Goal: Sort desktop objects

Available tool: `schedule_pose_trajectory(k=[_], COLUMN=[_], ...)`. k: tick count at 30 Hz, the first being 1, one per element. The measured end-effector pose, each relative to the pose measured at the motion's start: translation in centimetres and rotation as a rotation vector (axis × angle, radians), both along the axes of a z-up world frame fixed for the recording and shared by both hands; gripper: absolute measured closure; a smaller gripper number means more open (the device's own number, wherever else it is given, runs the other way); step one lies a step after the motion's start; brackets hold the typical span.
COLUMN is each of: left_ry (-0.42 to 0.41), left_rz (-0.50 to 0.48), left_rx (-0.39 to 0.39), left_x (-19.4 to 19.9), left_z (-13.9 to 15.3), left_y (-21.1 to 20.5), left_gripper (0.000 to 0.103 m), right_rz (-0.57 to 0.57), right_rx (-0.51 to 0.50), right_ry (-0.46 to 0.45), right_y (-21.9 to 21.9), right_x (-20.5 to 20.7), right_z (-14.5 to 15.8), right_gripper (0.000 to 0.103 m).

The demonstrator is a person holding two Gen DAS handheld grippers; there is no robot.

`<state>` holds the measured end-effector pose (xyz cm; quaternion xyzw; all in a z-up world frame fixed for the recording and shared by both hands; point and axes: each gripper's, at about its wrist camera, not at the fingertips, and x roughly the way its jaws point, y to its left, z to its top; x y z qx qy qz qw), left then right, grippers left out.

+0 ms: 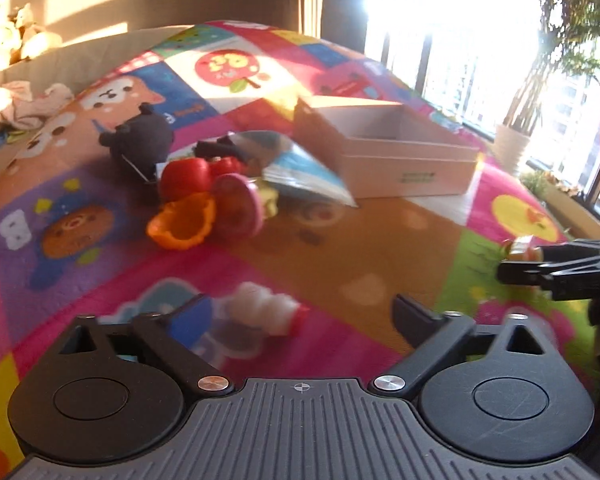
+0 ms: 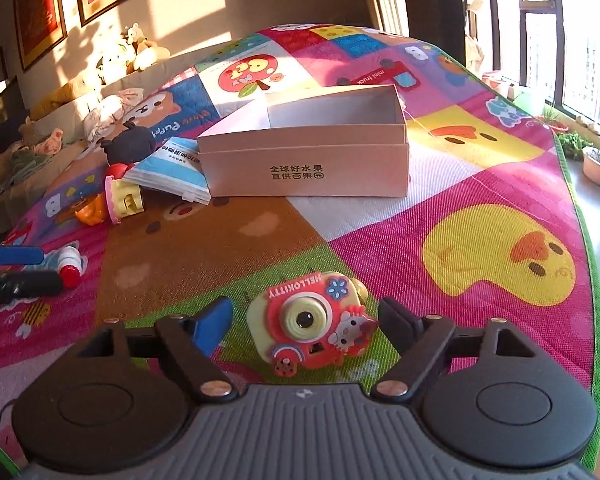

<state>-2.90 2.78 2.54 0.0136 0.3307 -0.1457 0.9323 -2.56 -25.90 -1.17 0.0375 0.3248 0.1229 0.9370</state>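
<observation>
- Right claw [image 2: 304, 320]: jaws wide, toy camera [image 2: 310, 326] sits between them on the play mat [image 2: 500, 216]; neither pad presses on it, gaps on both sides.
- Left claw [image 1: 300, 316]: jaws wide, nothing gripped. Small white bottle with red cap [image 1: 266, 312] lies on the mat just inside the left finger, at 11 o'clock from the claw's centre.
- Open cardboard box [image 2: 308, 160]: at 12 o'clock from the right claw, well apart, nothing visible inside.
- Booklet [image 2: 172, 172]: leans against the box's left side.
- Toy pile at 10 o'clock from the left claw: orange cup [image 1: 182, 222], pink-rimmed toy [image 1: 240, 208], red ball [image 1: 186, 178], dark plush [image 1: 140, 136].
- Left view is motion-blurred; fine detail unclear.
</observation>
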Motion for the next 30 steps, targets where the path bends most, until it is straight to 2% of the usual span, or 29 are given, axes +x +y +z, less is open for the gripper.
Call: schedule_pose_trajectory(k=[5,9,13,14,20,21,23,26,27,29,30], left_ry=[0.036,0.055,0.039,0.032,0.029,0.030,0.028,0.038,0.039,0.039,0.037], left_rz=[-0.008,-0.044,-0.105,-0.104,-0.052,-0.043,-0.037,-0.056,-0.065,-0.083,-0.098], left_rx=[0.092,0.073,0.098,0.103,0.084,0.086,0.093,0.083,0.086,0.097,0.101], left_x=[2.1,2.5,1.1,0.8,1.1,1.2,1.1,0.5,0.0,-0.9,-1.5], left_z=[-1.4,-1.8,-1.8,-1.8,-1.7,-1.7,-1.6,-1.4,-1.4,-1.4,-1.2], left_y=[0.0,-0.5,-1.9,-2.1,-2.5,-2.6,-2.9,-3.2,-3.4,-3.9,-4.2], left_gripper=[0.013,0.020,0.031,0.035,0.039,0.042,0.055,0.055,0.055,0.055,0.055], right_rz=[0.035,0.062,0.082,0.085,0.099,0.103,0.117,0.133,0.136,0.140,0.141], right_rx=[-0.011,-0.034,-0.045,-0.046,-0.064,-0.071,-0.092,-0.137,-0.153,-0.188,-0.208], right_ry=[-0.009,-0.019,-0.021,-0.018,-0.021,-0.022,-0.020,-0.021,-0.023,-0.026,-0.027], right_y=[0.5,1.0,1.2,1.3,1.6,1.7,1.8,2.1,2.2,2.2,2.2], right_x=[-0.2,-0.4,-0.4,-0.3,-0.5,-0.5,-0.4,-0.3,-0.2,-0.1,-0.1], right_z=[0.0,0.1,0.3,0.3,0.3,0.3,0.4,0.4,0.4,0.6,0.7], right_gripper=[0.019,0.015,0.013,0.012,0.012,0.012,0.012,0.012,0.015,0.029,0.041])
